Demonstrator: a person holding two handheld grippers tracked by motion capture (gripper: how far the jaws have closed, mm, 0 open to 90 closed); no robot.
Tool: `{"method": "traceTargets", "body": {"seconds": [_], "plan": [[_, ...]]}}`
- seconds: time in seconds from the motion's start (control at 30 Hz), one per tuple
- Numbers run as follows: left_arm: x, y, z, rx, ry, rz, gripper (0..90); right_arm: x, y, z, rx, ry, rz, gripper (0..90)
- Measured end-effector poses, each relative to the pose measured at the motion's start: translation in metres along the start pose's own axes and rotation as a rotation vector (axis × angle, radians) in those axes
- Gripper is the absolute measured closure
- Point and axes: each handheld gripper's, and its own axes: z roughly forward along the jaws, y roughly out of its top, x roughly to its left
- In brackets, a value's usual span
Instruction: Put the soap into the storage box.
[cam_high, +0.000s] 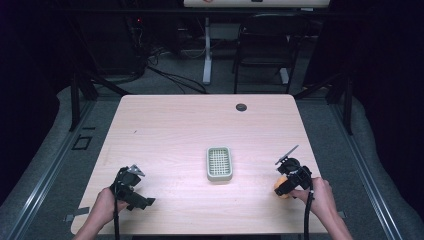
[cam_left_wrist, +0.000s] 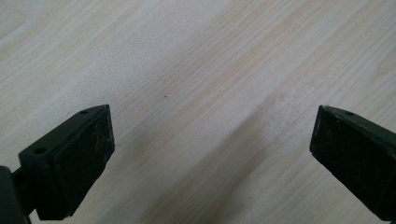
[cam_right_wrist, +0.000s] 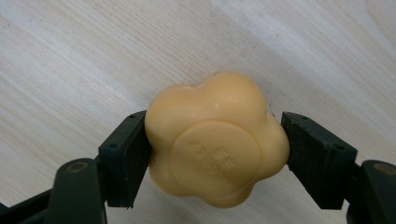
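A pale wooden table (cam_high: 165, 130) is seen from above, with a person's two hands brought in from its near edge, each holding a black two-jaw gripper. At about 4 o'clock on the tabletop, the right gripper (cam_right_wrist: 215, 149) is clamped on a yellow-orange soap bar (cam_right_wrist: 215, 144), a lobed, flower-like block pressed between both black pads; in the high view the same bar (cam_high: 281, 187) is glimpsed beneath the gripper (cam_high: 286, 184), held by the right hand (cam_high: 320, 196). A round raised panel on the bar's face carries embossed lettering, but the letters are too faint and blurred to be read. At about 8 o'clock, the left gripper (cam_high: 131, 187) is held by the left hand (cam_high: 106, 204), and in its own view its jaws are shown wide apart over bare wood grain, with nothing between them (cam_left_wrist: 212, 154). Near the table's middle, slightly toward 5 o'clock, a pale green soap dish (cam_high: 219, 163) with a white gridded insert is set, well apart from both grippers. A small dark round grommet (cam_high: 241, 107) is set into the tabletop toward 12 o'clock. Beyond the far edge a dark chair (cam_high: 265, 45) and a white desk leg (cam_high: 207, 50) are made out on the grey floor
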Motion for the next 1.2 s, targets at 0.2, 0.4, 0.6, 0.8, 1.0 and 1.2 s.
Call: {"method": "traceTargets", "body": {"seconds": [0.2, 0.4, 0.6, 0.8, 1.0, 1.2], "plan": [[-0.002, 0.0, 0.0, 0.001, 0.003, 0.005, 0.0, -0.002, 0.002, -0.006, 0.014, 0.002, -0.014, 26.6], [-0.002, 0.0, 0.0, 0.002, 0.006, 0.007, 0.0, -0.001, 0.005, -0.012, 0.019, 0.01, -0.035, 26.6], [-0.003, 0.001, 0.0, 0.003, 0.004, 0.007, 0.0, -0.001, 0.008, -0.013, 0.017, 0.012, -0.036, 26.7], [-0.002, 0.0, 0.0, 0.001, 0.005, 0.008, 0.0, 0.001, 0.016, -0.015, 0.017, 0.008, -0.052, 26.7], [-0.004, 0.001, 0.0, 0.001, 0.007, 0.011, 0.0, 0.004, 0.023, -0.018, 0.0, 0.005, -0.061, 26.7], [-0.004, 0.001, -0.001, -0.008, 0.002, 0.015, 0.0, 0.007, 0.032, -0.019, -0.011, 0.011, -0.068, 26.7]]}}
